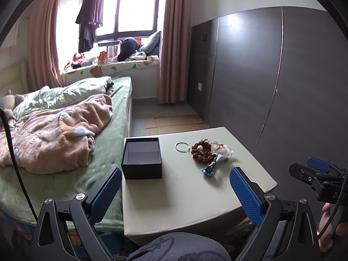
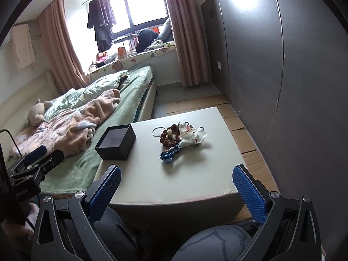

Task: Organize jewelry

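Both the left gripper (image 1: 176,187) and right gripper (image 2: 176,186) hover wide and empty before the table (image 2: 184,174), where the jewelry pile (image 2: 181,138), seemingly tangled, awaits the open box (image 2: 116,142) beside it.

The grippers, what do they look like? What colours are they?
Both the left gripper and the right gripper have flat blue fingers with a bumpy grid pattern. These sit on black frames with round silver bolts. A black cable runs beside the left one. The person's legs wear grey patterned trousers.
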### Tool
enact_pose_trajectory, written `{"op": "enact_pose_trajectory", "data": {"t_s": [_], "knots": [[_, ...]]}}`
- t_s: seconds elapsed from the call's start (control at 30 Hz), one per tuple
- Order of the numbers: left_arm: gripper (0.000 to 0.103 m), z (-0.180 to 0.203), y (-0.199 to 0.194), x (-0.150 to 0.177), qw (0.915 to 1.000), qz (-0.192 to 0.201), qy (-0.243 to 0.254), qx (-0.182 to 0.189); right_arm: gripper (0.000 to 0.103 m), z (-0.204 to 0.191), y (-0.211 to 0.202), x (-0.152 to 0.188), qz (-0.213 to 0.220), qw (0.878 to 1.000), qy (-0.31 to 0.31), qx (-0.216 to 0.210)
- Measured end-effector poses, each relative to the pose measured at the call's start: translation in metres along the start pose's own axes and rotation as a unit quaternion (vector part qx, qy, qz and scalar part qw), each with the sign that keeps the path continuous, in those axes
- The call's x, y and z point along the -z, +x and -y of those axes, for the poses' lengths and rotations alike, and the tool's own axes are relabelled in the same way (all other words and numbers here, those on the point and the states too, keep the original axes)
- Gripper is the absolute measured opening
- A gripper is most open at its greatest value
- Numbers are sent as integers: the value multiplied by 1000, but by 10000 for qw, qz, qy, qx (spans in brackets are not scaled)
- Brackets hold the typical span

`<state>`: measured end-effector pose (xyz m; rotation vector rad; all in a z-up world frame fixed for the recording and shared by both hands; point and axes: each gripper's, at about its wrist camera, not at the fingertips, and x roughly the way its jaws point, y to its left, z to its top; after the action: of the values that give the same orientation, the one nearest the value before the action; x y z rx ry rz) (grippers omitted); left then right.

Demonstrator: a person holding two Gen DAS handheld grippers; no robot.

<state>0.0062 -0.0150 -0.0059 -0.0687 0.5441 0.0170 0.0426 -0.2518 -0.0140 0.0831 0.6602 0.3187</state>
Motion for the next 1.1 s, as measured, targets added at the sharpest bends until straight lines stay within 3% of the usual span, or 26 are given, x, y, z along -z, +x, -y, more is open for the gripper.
{"op": "enact_pose_trajectory", "data": {"t_s": [0.57, 1.1], "knots": [[99, 2, -13, -10, 9997, 52, -1, 225, 103, -9, -4, -6, -14, 9998, -170, 126], [99, -4, -10, -10, 9998, 27, 34, 215, 103, -9, -4, -5, 46, 9997, -133, 175]]}}
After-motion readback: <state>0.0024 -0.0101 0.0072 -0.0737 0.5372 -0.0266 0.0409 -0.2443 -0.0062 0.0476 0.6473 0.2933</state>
